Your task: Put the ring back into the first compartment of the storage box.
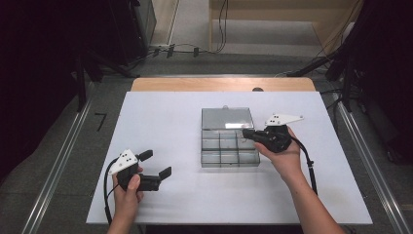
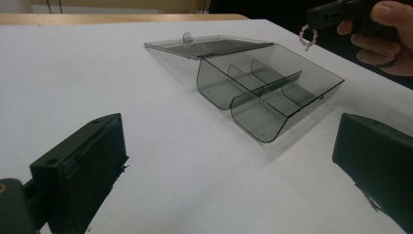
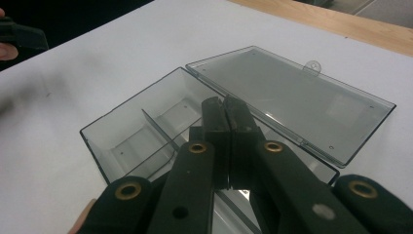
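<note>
A clear grey compartment box (image 1: 229,165) lies on the white table (image 1: 160,117) with its lid (image 1: 227,118) folded back flat. My right gripper (image 1: 246,132) hovers over the box's right side, jaws shut. In the left gripper view a small pinkish bead ring (image 2: 308,37) hangs from the right gripper's tip (image 2: 312,19). In the right gripper view the shut right gripper (image 3: 225,105) points at the box (image 3: 122,134) and the lid (image 3: 292,97). My left gripper (image 1: 157,164) stands open near the table's front left, holding nothing. From the left gripper (image 2: 229,146) the box (image 2: 272,105) lies ahead.
The box's compartments look empty. A wooden strip (image 1: 221,84) borders the table's far edge. Metal rails (image 1: 58,156) run along both sides of the table, and cables (image 1: 195,48) lie on the floor beyond.
</note>
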`<state>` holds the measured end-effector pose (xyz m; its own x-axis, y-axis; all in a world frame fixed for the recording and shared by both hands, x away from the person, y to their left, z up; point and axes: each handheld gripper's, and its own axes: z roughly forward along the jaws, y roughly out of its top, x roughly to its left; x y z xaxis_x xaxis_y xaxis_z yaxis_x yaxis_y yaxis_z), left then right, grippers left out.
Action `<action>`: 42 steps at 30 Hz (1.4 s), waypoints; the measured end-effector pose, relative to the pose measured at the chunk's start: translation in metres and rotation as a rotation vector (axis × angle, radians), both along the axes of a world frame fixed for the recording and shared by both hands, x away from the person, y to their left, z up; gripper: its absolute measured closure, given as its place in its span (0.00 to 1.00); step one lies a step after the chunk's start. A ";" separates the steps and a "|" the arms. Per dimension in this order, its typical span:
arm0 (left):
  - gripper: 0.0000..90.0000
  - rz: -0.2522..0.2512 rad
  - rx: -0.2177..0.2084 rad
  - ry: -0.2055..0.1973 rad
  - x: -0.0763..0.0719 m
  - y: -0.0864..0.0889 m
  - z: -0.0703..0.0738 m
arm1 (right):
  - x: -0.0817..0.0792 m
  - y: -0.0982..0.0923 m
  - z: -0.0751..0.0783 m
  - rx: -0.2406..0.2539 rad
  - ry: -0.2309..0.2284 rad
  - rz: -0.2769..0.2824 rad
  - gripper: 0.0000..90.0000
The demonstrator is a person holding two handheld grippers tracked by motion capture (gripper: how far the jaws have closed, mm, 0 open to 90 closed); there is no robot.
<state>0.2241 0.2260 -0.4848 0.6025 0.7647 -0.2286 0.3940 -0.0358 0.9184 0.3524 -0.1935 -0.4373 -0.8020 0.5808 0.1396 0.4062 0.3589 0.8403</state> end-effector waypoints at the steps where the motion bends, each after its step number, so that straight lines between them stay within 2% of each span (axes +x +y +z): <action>1: 0.00 -0.001 0.000 0.000 0.000 0.000 0.000 | 0.000 0.001 -0.001 0.001 0.001 0.000 0.97; 10: 0.00 0.002 0.002 -0.002 0.001 -0.001 -0.001 | 0.002 0.011 -0.003 0.001 0.008 0.019 0.97; 13: 0.00 0.007 -0.002 -0.004 0.001 0.000 0.000 | 0.002 0.012 -0.003 0.022 0.019 0.028 0.97; 17: 0.00 0.001 -0.027 -0.002 0.002 0.002 0.001 | 0.004 0.015 -0.003 0.016 0.022 0.027 0.97; 22: 0.00 0.001 -0.021 0.001 0.001 0.001 0.001 | 0.008 0.019 -0.006 0.008 0.024 0.027 0.97; 28: 0.00 0.000 -0.007 -0.001 0.001 0.000 0.000 | 0.008 0.030 -0.005 0.014 0.019 0.036 0.97; 32: 0.00 -0.002 -0.010 -0.003 0.001 -0.001 0.001 | 0.009 0.037 -0.007 0.015 0.020 0.044 0.97; 38: 0.00 -0.002 -0.038 -0.002 0.001 0.000 0.001 | 0.010 0.046 -0.009 0.016 0.023 0.044 0.97; 42: 0.00 -0.001 -0.033 -0.004 0.000 -0.001 0.002 | 0.012 0.051 -0.011 0.023 0.030 0.046 0.97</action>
